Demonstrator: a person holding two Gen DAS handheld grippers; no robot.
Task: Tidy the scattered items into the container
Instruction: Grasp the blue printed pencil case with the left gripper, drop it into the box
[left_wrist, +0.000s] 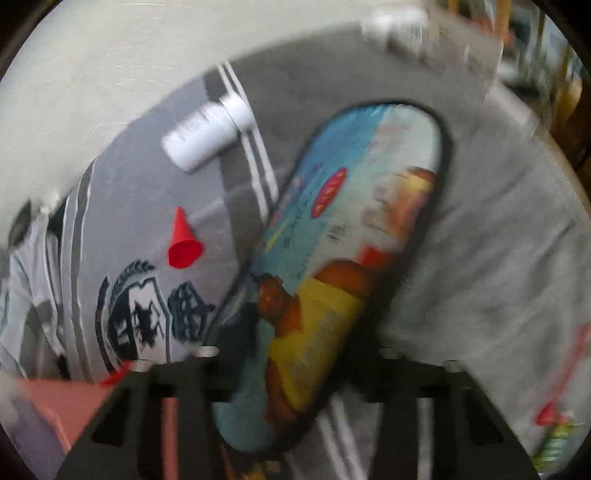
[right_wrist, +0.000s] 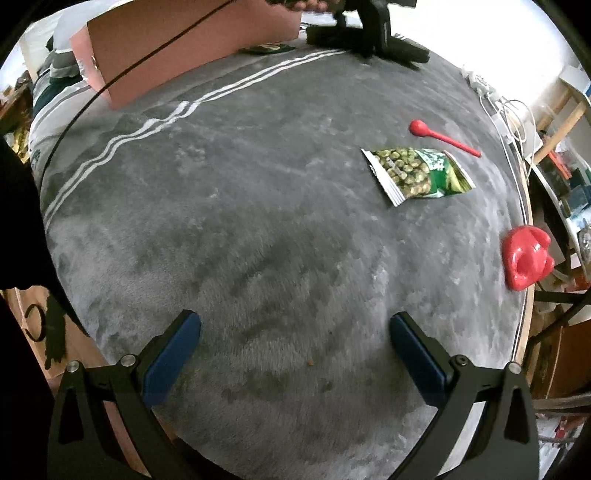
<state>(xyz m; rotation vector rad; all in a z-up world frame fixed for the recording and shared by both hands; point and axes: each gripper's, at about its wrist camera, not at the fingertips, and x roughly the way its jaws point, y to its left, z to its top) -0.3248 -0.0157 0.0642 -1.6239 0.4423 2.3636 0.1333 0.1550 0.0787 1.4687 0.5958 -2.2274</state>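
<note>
Left wrist view, blurred: a grey plush blanket (left_wrist: 155, 192) with white stripes covers the tabletop. The left gripper (left_wrist: 288, 373) pinches one glossy snack bag (left_wrist: 343, 251). Left of it lie one white bottle (left_wrist: 207, 133) and one red cone (left_wrist: 183, 240); the pink box (left_wrist: 55, 402) is near left.

Right wrist view: the right gripper (right_wrist: 295, 354) is spread over bare fuzzy blanket. Far right lie one green pea packet (right_wrist: 417, 173), one red spoon (right_wrist: 439, 136) and one red lumpy toy (right_wrist: 526, 256); the pink box sits far left.

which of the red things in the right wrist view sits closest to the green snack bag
The red spoon, just above the green snack bag toward the far edge. The chunky red toy lies well apart, at the blanket's right edge.
</note>
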